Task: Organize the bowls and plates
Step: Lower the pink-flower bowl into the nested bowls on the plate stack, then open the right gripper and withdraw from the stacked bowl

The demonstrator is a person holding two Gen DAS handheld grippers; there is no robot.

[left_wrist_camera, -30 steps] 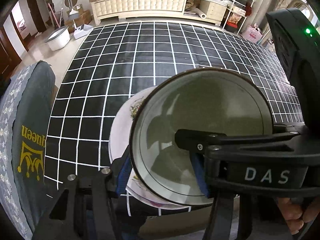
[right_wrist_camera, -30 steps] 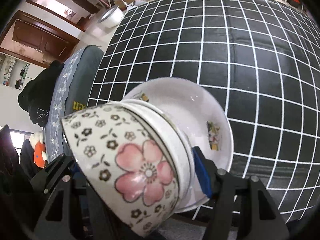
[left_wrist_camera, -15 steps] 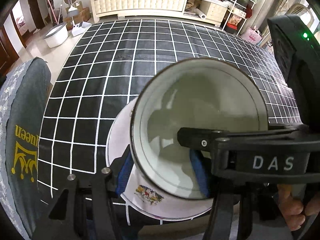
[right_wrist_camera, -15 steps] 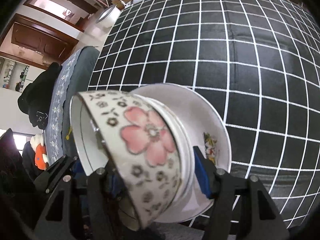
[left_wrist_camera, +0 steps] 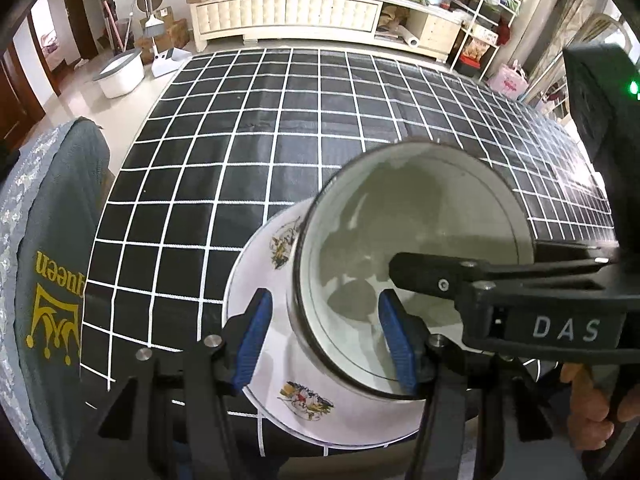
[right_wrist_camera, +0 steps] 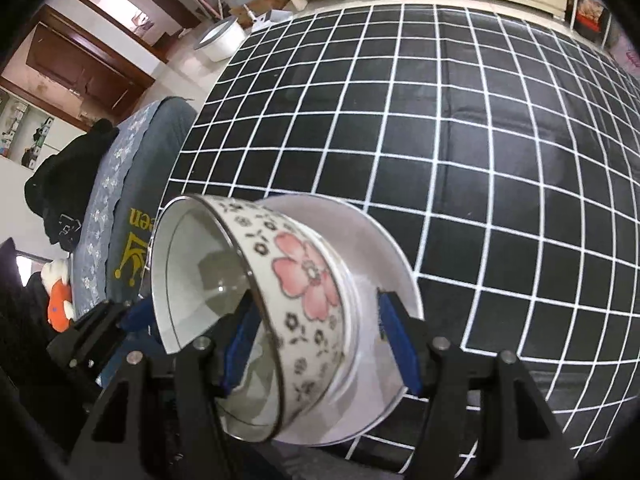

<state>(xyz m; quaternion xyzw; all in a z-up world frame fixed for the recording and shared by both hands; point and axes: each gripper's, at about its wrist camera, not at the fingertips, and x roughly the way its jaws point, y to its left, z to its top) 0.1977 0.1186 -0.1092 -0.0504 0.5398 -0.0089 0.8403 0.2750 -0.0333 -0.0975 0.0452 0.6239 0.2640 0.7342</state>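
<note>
Both tools, left gripper [left_wrist_camera: 326, 336] and right gripper [right_wrist_camera: 316, 340], straddle the tilted bowl [left_wrist_camera: 420, 240] wall above the plate [left_wrist_camera: 304, 396] at the table's [left_wrist_camera: 280, 140] six o'clock; clamping cannot be determined.

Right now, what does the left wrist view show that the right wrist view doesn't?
Left wrist only: the bowl seen head-on into its plain inside, the printed pictures on the plate, and a person's hand at lower right. Right wrist only: the bowl's outside with its pink flower, and an orange toy at far left. Both: the bowl tipped on its side with the plate behind it, over the black grid cloth.
</note>
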